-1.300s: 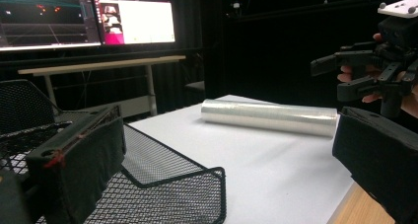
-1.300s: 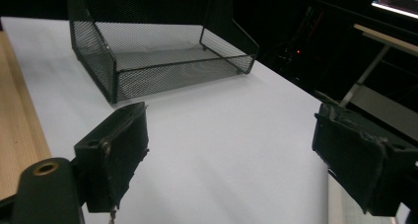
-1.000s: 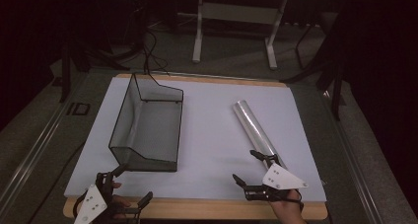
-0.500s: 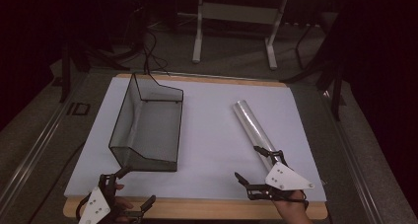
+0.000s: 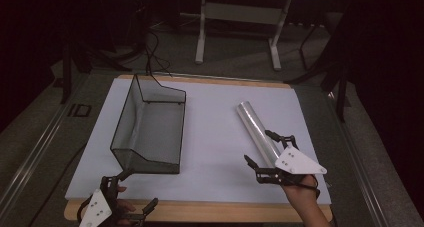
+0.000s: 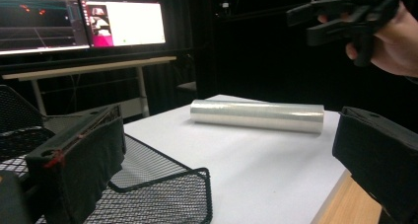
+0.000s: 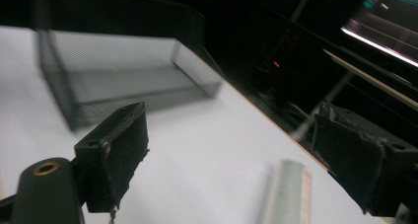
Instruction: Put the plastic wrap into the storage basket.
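Two grippers are hovering at the near edge of the white table (image 5: 215, 112). Right gripper (image 5: 270, 152) is hanging above the near end of the clear film roll (image 5: 255, 127), jaws spread wide, just now narrowing a little, holding nothing. Left gripper (image 5: 137, 192) is sitting just beside the black mesh tray (image 5: 150, 124), jaws also gaping and empty. That roll is lying flat, well apart from the tray.

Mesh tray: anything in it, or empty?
Empty. The mesh tray shows only bare wire floor inside in the high view; the clear film roll lies apart on the white mat.
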The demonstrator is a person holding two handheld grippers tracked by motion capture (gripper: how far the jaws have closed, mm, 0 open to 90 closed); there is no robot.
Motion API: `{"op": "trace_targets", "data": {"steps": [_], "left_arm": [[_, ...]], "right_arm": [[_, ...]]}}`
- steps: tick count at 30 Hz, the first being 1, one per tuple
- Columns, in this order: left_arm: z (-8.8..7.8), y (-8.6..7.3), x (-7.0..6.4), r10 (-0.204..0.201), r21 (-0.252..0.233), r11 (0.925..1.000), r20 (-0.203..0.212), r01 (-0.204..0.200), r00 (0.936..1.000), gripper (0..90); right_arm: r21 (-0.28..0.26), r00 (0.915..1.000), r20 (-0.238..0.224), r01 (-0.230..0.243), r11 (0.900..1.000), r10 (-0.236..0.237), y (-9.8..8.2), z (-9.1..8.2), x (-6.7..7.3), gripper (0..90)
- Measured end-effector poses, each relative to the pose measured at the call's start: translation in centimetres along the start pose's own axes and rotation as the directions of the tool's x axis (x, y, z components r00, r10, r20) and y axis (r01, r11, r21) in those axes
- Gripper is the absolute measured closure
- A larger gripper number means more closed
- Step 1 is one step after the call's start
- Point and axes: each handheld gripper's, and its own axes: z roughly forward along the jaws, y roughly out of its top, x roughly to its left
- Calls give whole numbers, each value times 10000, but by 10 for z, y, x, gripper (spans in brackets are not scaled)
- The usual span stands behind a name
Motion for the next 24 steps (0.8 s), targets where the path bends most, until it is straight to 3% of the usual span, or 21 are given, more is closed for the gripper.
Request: {"op": "trace_targets", "data": {"steps": [3, 9, 11, 16, 17, 19, 21, 24], "left_arm": [[0, 0, 0, -3, -16, 10000, 9, 3, 10000, 1], [0, 0, 0, -26, -4, 10000, 27, 26, 10000, 1], [0, 0, 0, -31, -10, 10000, 28, 31, 10000, 1], [0, 0, 1, -188, -85, 9998, 84, 189, 9998, 1], [0, 0, 1, -160, -78, 9998, 78, 160, 9998, 1], [1, 0, 1, -120, -53, 9999, 68, 120, 9999, 1], [1, 0, 1, -102, -16, 9999, 80, 102, 9999, 1], [2, -1, 0, -76, 23, 10000, 109, 76, 9999, 1]], "right_arm": [[184, 9997, 242, 85, 9998, -89, 1, 2, -9, 172], [858, 9957, 668, -695, 9939, 638, 1, 10, -27, 175], [993, 9898, 834, -1236, 9873, 1155, -1, 12, -33, 176], [1390, 9777, 1343, -1800, 9738, 1615, -10, 21, -49, 164], [1360, 9757, 1326, -1922, 9719, 1744, -13, 23, -52, 131], [1352, 9639, 1335, -2481, 9592, 2305, -17, 27, -59, 112], [1319, 9552, 1038, -2893, 9481, 2770, -21, 30, -67, 107], [1600, 9483, 981, -3143, 9357, 3018, -28, 38, -75, 103]]}}
